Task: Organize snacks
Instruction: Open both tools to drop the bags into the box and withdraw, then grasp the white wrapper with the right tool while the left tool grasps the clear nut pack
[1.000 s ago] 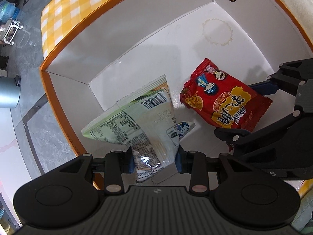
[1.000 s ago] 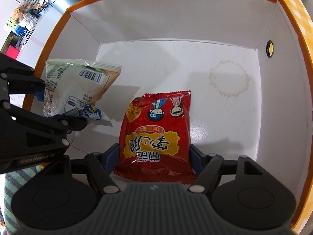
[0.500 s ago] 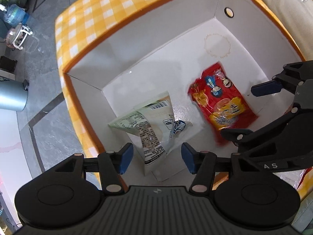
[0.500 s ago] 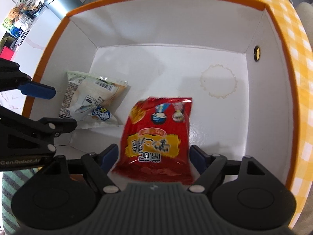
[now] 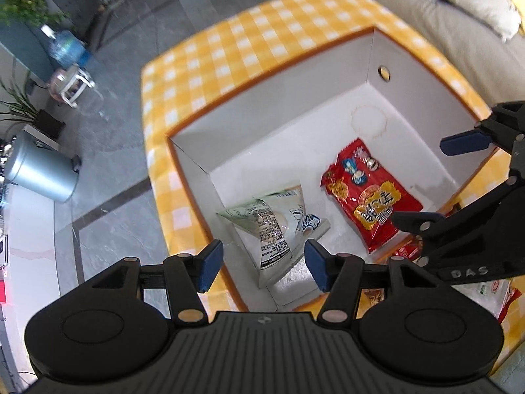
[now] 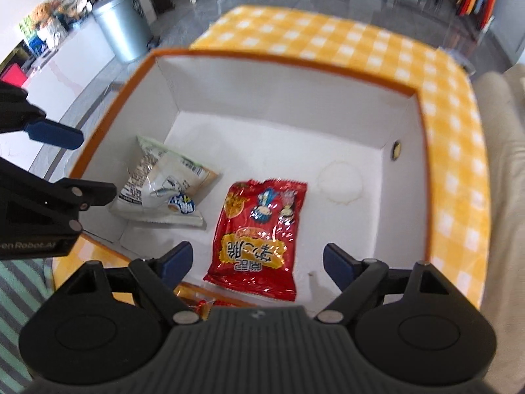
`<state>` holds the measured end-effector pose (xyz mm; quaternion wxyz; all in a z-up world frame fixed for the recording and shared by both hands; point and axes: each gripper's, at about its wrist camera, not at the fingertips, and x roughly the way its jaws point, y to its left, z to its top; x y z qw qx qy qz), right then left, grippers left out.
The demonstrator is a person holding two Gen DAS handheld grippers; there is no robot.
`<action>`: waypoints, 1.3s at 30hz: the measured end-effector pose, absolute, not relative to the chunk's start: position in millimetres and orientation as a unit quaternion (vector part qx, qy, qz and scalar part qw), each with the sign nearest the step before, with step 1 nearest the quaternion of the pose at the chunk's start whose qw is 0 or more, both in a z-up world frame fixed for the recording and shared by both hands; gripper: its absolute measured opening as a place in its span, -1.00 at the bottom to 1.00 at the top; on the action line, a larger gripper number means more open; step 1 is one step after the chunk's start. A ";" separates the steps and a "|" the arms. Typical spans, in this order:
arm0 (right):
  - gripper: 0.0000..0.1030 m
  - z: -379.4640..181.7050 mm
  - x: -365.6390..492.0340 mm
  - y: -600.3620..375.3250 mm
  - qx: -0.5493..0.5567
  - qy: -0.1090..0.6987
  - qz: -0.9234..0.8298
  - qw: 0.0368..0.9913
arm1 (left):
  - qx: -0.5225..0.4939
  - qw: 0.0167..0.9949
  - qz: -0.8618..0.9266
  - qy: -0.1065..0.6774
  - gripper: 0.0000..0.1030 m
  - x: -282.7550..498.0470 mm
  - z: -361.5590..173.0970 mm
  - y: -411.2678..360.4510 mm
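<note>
Both packets lie in the white box: red snack packet below the right claw, its jaws opening and empty; pale green packet below the left claw, gaping, empty.

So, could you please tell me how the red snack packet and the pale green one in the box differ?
The red snack packet lies flat on the floor of the box, face up with cartoon figures showing. The pale green packet is puffed and crumpled, tilted near the box's corner, showing its printed back and barcode. The red one sits nearer the middle. Both lie loose inside the white box, clear of either tongs.
</note>
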<state>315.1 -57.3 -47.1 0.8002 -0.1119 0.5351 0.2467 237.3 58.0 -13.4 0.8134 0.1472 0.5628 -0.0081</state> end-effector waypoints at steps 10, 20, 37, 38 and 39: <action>0.63 -12.2 250.6 -96.2 -0.081 0.433 0.213 0.872 | 0.081 0.872 -0.011 0.483 0.30 164.8 2.5 56.1; 0.63 -16.2 186.3 -131.0 -0.046 0.402 0.192 0.894 | 0.004 0.888 -0.048 0.457 0.30 110.8 -13.8 42.4; 0.50 -79.5 132.5 -156.7 -0.019 0.465 0.179 0.867 | -0.103 0.839 -0.055 0.531 0.19 80.5 -88.1 26.1; 0.49 -82.8 132.0 -155.3 -0.021 0.469 0.182 0.864 | -0.105 0.837 -0.054 0.534 0.19 80.6 -91.0 26.6; 0.49 -85.9 131.1 -154.1 -0.022 0.474 0.186 0.861 | -0.106 0.836 -0.049 0.537 0.18 81.2 -93.4 27.3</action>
